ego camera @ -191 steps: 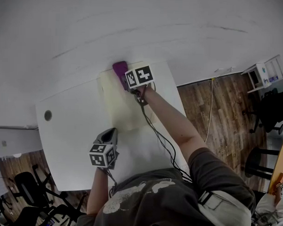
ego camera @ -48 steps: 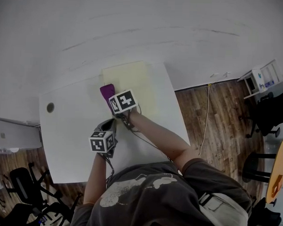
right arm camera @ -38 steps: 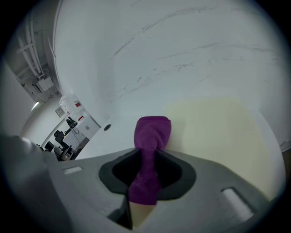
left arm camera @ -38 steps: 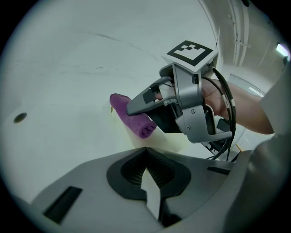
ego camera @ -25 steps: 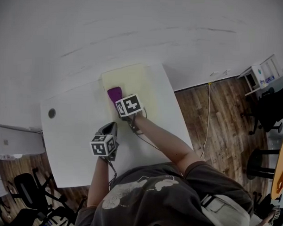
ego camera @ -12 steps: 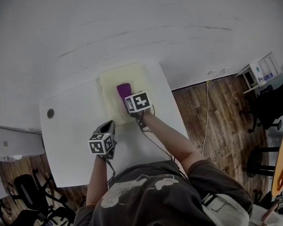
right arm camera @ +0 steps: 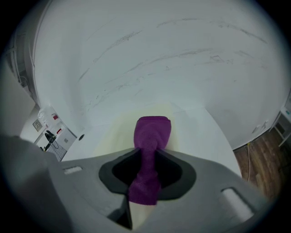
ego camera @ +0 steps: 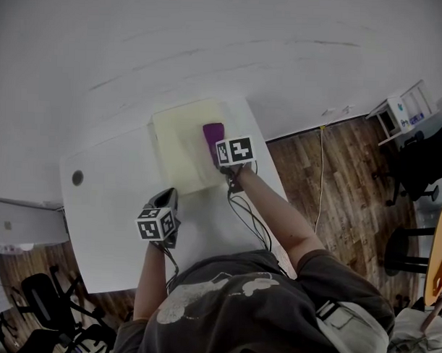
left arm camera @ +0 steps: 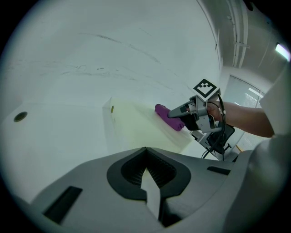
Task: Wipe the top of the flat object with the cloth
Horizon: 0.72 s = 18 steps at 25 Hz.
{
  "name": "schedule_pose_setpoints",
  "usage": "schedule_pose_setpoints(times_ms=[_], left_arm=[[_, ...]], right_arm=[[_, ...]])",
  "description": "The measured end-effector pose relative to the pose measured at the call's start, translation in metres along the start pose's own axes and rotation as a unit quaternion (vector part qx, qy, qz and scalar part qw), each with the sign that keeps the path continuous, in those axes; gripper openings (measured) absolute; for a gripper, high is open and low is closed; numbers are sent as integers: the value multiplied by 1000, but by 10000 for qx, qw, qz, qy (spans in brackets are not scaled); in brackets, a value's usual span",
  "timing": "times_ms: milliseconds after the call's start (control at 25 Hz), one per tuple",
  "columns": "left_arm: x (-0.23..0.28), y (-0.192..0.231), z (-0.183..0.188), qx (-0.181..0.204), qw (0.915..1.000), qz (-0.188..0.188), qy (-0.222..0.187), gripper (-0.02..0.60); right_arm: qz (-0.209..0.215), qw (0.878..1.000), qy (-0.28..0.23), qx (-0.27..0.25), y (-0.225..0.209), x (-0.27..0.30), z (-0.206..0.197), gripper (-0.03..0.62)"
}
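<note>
While the right gripper point(right arm camera: 146, 179) has its jaws clamped on the purple cloth point(right arm camera: 153, 131), the cloth's free end lies flat on the pale yellow flat object point(ego camera: 177, 145). That puts it on the object's right part, a bit above the centre of the head view. The cloth runs between the jaws as a pinched band. Its wider folded end sits ahead of the tips, touching the top surface. In the head view the right gripper's marker cube point(ego camera: 234, 151) is just lower right of the cloth. The forearm point(ego camera: 274, 210) reaches up from the lower middle of the frame, with a black cable point(ego camera: 246, 218) trailing beside it over the table point(ego camera: 107, 211).

The flat object lies on the white table, its far edge near the white wall point(ego camera: 211, 41) at the top. Whether they touch, I can't tell.

The left gripper point(left arm camera: 146, 184) has its jaws closed together with nothing held; only a thin pale sliver shows between them. In the head view it sits lower left of centre, its tips just beside the flat object's near left corner; contact is unclear. In the left gripper view the flat object is ahead at mid-frame, with the cloth and right gripper on it, right of centre.

A dark round hole point(ego camera: 77, 178) in the table is at the left, well apart from the flat object. There is wood floor point(ego camera: 336, 183) on the right side, a white shelf unit point(ego camera: 406, 112) at the upper right edge, and dark office chairs point(ego camera: 43, 303) at the lower left.
</note>
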State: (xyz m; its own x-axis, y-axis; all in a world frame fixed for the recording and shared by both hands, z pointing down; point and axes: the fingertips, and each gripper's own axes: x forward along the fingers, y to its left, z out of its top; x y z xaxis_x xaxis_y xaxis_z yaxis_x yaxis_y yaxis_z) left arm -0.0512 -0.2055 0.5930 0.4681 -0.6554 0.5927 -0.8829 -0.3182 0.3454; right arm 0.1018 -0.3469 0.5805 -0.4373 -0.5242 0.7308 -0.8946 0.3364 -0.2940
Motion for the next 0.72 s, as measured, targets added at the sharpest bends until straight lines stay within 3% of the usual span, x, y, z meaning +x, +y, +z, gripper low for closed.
schedule_pose_setpoints(times_ms=[720], left_arm=[[0, 0, -2, -97, 9999, -80, -57, 2]], right_arm=[[-419, 9982, -124, 416, -48, -23, -5, 98]])
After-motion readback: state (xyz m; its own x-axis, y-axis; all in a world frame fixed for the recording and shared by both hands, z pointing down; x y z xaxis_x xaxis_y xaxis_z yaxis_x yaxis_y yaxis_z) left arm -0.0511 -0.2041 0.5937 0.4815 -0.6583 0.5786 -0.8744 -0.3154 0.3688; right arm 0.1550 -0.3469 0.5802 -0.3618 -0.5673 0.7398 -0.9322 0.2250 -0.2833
